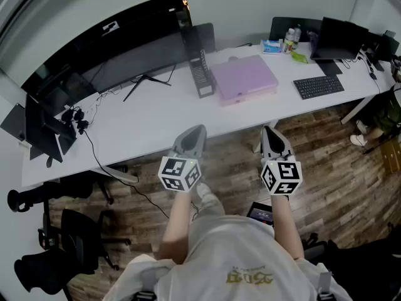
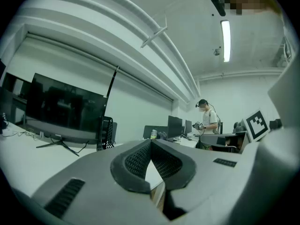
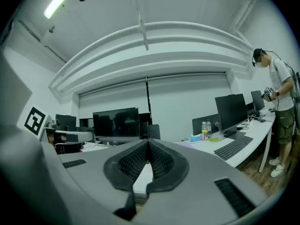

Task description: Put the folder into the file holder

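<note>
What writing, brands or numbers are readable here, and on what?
No text is readable in any view.
Yellow print on the shirt: upside down and blurred.
Labels on the bottles and the blue tissue pack: too small.
Marker cubes: black-and-white squares, no letters.

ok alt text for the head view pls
Seen from above, a person holds the left gripper and right gripper, both shut and empty, before a white desk where a pink folder lies flat beside an upright black file holder.
</note>
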### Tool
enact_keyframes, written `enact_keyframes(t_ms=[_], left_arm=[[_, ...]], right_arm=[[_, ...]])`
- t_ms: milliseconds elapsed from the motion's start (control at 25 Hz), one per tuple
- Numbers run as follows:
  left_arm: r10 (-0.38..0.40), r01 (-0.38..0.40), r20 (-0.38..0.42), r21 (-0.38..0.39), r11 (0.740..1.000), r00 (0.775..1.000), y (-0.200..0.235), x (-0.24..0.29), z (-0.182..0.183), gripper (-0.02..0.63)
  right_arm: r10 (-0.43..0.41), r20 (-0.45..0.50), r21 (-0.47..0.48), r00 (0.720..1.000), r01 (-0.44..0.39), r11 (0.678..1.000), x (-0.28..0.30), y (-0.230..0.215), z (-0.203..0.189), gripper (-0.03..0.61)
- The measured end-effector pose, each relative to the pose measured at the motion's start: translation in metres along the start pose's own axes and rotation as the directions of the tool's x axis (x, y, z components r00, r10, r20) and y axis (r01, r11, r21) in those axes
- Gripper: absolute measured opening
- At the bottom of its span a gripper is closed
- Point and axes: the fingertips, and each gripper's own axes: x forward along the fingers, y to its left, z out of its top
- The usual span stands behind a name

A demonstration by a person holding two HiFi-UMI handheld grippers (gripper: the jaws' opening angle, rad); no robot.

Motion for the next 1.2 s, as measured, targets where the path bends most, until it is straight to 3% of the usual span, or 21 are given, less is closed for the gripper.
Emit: enact_keyframes(t_ms=[400,560,600,640,680,720,760,1200], left_arm=[[0.002,-0.002,-0.019,-0.001,1.0,1.0,0.002,0.002,-0.009,0.016],[-0.027,0.027,-0.036,-0.012,1.0,0.999,-0.002,0.005,-0.014,0.015],[-0.045,0.044,-0.048,-0.024,0.999,0.998,-0.004,0.007,-0.017,0.076],[-0.061,0.059,-0.061,-0.035,0.998,0.996,-0.007,0.01,-0.02,0.237],[-0.069,0.067,-0.072,-0.04,0.997,0.995,-0.009,0.012,-0.022,0.321],[-0.07,0.068,-0.079,-0.037,0.997,0.994,-0.011,0.014,-0.024,0.329],[-0.069,0.067,-0.082,-0.031,0.997,0.994,-0.012,0.014,-0.024,0.341],[-0.073,0.075,-0.135,0.011,0.997,0.988,-0.032,0.01,-0.035,0.342]], right_arm=[[-0.013,-0.003,0.028,1.0,0.013,1.0,-0.002,-0.005,-0.005,0.011],[-0.032,0.021,0.098,0.999,0.03,0.995,-0.004,-0.013,-0.005,0.011],[-0.029,0.026,0.116,0.999,0.026,0.993,-0.004,-0.014,-0.005,0.012],[-0.019,0.028,0.133,0.999,0.015,0.991,-0.004,-0.014,-0.005,0.012],[-0.002,0.027,0.152,1.0,-0.002,0.988,-0.003,-0.014,-0.005,0.101],[0.015,0.022,0.175,1.0,-0.019,0.984,-0.002,-0.013,-0.005,0.216],[0.025,0.017,0.196,1.0,-0.028,0.98,-0.002,-0.014,-0.006,0.238],[0.03,-0.009,0.194,1.0,-0.028,0.981,-0.013,-0.028,-0.01,0.238]])
